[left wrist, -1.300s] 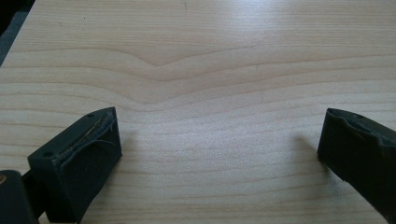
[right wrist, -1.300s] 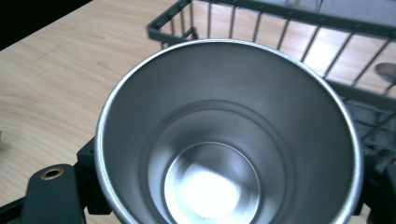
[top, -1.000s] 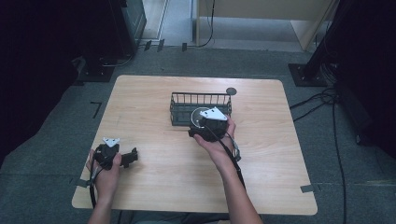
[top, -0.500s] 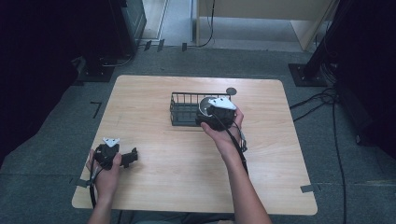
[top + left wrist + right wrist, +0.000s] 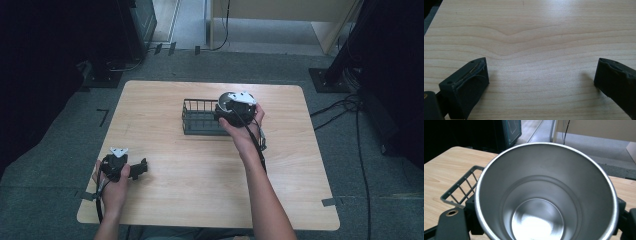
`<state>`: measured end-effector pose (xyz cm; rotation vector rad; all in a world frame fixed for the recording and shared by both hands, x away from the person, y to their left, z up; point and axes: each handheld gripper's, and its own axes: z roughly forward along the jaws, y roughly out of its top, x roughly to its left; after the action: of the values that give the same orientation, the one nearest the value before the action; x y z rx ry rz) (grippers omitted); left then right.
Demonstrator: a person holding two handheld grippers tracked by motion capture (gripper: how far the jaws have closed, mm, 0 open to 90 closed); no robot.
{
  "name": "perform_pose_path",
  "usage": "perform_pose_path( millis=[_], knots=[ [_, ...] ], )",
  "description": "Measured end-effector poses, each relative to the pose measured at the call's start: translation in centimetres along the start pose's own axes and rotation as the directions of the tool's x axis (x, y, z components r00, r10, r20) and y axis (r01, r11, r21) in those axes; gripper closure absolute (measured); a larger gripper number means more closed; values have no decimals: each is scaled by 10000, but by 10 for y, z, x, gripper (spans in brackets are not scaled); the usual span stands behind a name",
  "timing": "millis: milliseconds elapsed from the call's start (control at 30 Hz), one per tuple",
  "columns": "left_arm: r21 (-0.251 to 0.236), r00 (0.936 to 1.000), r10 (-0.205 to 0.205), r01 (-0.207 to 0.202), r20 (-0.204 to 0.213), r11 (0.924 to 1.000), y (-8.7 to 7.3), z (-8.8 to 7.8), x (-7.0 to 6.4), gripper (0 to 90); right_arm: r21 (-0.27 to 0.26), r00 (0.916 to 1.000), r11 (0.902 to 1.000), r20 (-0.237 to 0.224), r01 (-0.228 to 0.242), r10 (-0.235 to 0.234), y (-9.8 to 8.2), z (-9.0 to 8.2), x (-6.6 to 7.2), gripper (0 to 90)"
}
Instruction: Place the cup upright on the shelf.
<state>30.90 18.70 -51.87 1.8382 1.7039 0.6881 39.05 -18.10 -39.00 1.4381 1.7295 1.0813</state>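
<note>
My right gripper [image 5: 234, 108] is shut on a shiny steel cup [image 5: 546, 195], held upright and empty above the right end of a black wire basket [image 5: 200, 118]. In the right gripper view the cup's rim spreads wide, a black finger [image 5: 454, 225] sits at its lower left, and the basket [image 5: 461, 187] lies behind on the left. My left gripper [image 5: 139, 168] rests low on the wooden table [image 5: 200, 170] near the front left. Its jaws stand wide open over bare wood [image 5: 541, 50], with nothing between them.
The basket stands at the middle back of the table. Cables [image 5: 360, 130] run over the grey floor to the right. Dark equipment [image 5: 135, 25] and stand bases [image 5: 327, 80] sit beyond the table's far edge.
My right gripper has carried the cup away from me and a little to the right, from the basket's front side to its right end. The left gripper has stayed put.
</note>
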Motion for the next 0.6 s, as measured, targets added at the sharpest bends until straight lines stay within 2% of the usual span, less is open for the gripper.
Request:
perform_pose_path(
  millis=[200,367,600],
  knots=[
    [2,10000,4,-4,4,10000,0,0,0,0,-12,9998,9999,150,-116,116,4,11,-5,179],
    [1,10000,4,-4,3,10000,0,0,0,0,214,9990,9996,412,-166,157,5,29,-9,179],
    [0,10000,3,-3,3,10000,0,0,0,0,459,9979,9987,621,-228,199,-2,44,-10,179]
  ],
)
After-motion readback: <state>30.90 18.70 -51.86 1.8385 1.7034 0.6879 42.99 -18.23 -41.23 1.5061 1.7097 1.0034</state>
